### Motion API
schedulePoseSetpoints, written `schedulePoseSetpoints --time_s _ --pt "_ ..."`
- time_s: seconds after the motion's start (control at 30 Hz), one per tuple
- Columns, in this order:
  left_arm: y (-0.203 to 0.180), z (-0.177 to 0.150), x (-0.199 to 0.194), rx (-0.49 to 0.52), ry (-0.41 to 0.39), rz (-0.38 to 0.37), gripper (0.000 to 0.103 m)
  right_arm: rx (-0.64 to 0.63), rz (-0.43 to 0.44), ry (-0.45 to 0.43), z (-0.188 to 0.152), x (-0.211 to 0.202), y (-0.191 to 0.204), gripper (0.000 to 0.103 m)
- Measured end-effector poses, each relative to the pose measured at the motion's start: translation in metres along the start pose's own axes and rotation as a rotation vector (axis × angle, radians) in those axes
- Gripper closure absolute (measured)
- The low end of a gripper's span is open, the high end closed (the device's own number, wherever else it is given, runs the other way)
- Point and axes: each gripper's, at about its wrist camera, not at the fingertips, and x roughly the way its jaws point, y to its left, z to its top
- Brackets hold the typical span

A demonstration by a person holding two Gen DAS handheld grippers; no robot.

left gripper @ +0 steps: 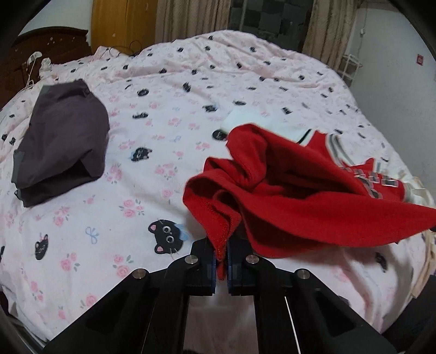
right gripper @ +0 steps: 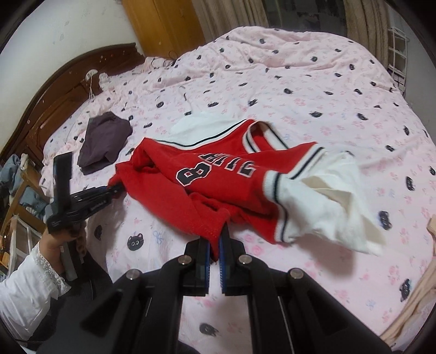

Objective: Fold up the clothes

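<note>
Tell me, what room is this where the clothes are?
Most likely a bedroom. A big bed with a pink cat-print sheet fills the view, a dark wooden headboard stands at one end, and curtains hang behind it.

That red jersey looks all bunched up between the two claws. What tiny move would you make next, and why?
Probably draw the two claws apart and lift a little, to stretch the hem flat. Both the left claw and the right claw are shut on the red jersey, which sags in crumpled folds on the pink bedspread, its white sleeve twisted.
</note>
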Motion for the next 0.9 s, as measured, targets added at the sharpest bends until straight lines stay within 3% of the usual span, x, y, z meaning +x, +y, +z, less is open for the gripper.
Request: schedulePoseSetpoints --time_s 0.17,0.37,0.43,0.57,0.83,0.9 --pt "-0.019 0.005 -0.053 0.103 -0.071 -0.033 0.099 0.022 0.013 -0.04 -0.002 -0.04 -0.02 0.097" --pt "-0.045 0.014 -0.122 0.257 -0.094 -0.084 0.099 0.02 0.117 -0.056 0.0 -0.103 -0.039 0.098" --pt "-0.059 0.01 -0.139 0.326 -0.083 -0.092 0.099 0.001 0.147 -0.03 -0.004 -0.123 -0.044 0.097" --pt "-0.071 -0.004 -0.145 0.362 -0.005 -0.087 0.099 -0.018 0.186 0.039 -0.02 -0.141 -0.051 0.098" --pt "-0.072 -0.031 -0.158 0.375 0.096 -0.068 0.099 -0.09 0.468 0.168 -0.056 -0.158 -0.034 0.097" --pt "-0.076 -0.04 -0.156 0.439 0.149 -0.055 0.099 -0.131 0.562 0.198 -0.063 -0.164 -0.022 0.097"
